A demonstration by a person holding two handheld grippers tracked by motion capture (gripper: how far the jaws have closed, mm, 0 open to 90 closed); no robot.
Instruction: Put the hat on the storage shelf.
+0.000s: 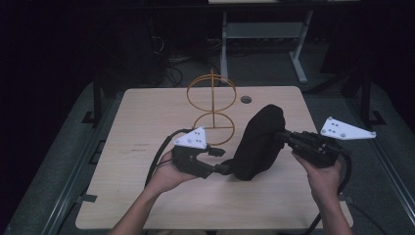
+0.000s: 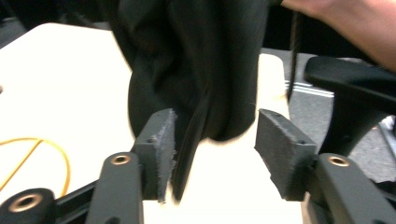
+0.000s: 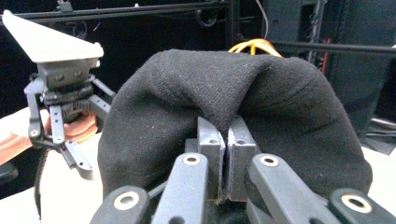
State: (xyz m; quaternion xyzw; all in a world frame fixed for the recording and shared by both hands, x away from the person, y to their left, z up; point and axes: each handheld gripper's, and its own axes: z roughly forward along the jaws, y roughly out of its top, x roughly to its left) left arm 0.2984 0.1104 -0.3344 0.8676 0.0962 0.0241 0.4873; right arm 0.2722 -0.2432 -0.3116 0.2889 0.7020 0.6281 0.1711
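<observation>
1. We have the black cloth lifted off the worktop, hanging as a draped bundle between our two hands, in front of the yellow wire stand.

2. Our right gripper is clamped tight on a fold near the top of the cloth; in the right gripper view its pads meet with the fabric pinched between them, and the cloth bulges over both sides.

3. Our left gripper sits at the lower edge of the cloth. In the left gripper view its jaws stand about half open: a flap of the hem lies against one pad, the other pad stands clear of the fabric, so we judge that this side presses on nothing.

4. Done so far, as we read it: the cloth is picked up and its weight hangs from the right gripper alone.

5. Left to do, as we judge it: find a fresh hold on the lower edge with the left gripper, then bring the cloth to wherever it belongs, possibly the wire stand behind it. The cloth does not yet touch the stand.
</observation>
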